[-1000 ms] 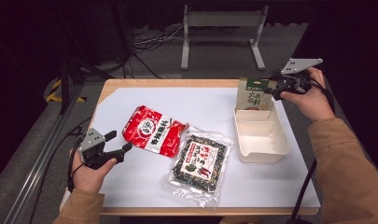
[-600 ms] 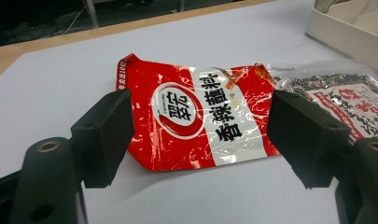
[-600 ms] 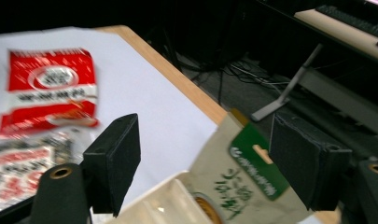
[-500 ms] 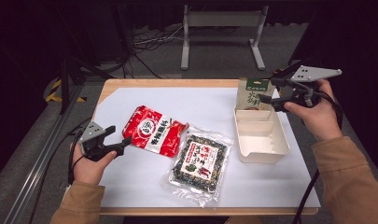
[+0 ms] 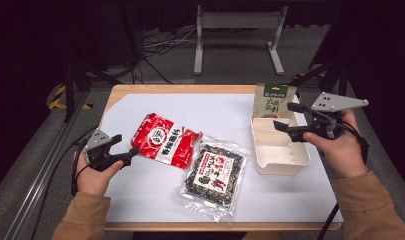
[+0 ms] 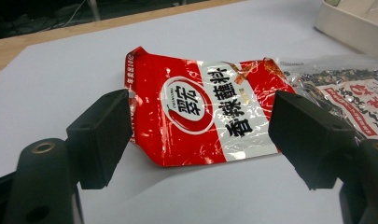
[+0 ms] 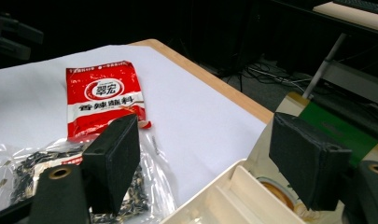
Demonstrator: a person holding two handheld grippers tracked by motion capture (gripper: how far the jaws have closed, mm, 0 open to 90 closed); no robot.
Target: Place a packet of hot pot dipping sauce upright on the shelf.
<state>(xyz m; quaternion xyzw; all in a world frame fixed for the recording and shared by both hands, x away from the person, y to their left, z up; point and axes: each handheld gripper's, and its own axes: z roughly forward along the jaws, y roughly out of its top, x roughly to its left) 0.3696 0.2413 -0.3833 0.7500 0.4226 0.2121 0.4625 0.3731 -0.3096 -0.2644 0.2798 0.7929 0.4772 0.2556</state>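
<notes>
Red pouch (image 6: 203,116) btwn open L tongs (image 6: 200,140), not gripped.

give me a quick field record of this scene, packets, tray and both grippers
red packet: flat on the white sheet, in front of the left gripper, between its open jaws, untouched
seed packet: flat, beside the red packet
green packet: upright at the tray's far end
tray: cream, divided
right gripper: jaws open over the tray, holding nothing

A dark lab: floor cables (image 5: 155,47), metal stand (image 5: 238,30), white-covered table (image 5: 225,112).
</notes>
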